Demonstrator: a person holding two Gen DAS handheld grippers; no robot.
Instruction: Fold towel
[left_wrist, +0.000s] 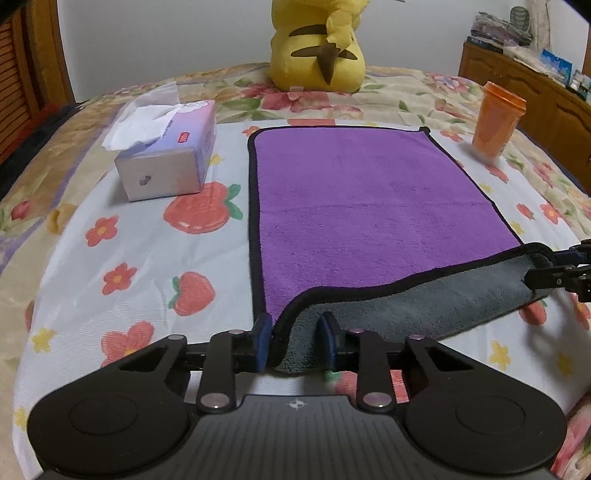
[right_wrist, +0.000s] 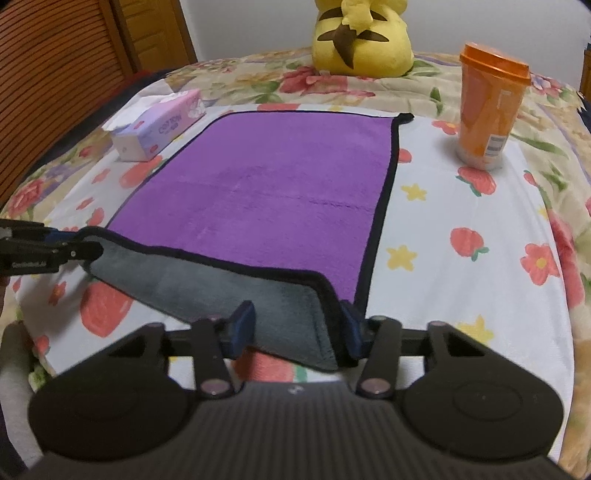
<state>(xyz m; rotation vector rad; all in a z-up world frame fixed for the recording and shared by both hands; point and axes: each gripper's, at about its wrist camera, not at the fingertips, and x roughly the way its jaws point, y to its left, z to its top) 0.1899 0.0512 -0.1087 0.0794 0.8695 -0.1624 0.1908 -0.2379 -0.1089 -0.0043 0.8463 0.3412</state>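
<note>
Purple towel (left_wrist: 369, 206), grey-backed, flat on bedspread (left_wrist: 110, 266). Left gripper (left_wrist: 295, 339) and right gripper (right_wrist: 295, 328), jaws part-closed on near corners, raise that edge, apparently for folding far.

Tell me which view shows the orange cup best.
The right wrist view: the orange cup stands close and large, its lid and barcode label readable. In the left wrist view it sits smaller near the right edge, label hidden.

Tissue box (left_wrist: 168, 153), orange cup (left_wrist: 496, 120), yellow plush (left_wrist: 317, 44), perhaps books (left_wrist: 498, 31).
</note>
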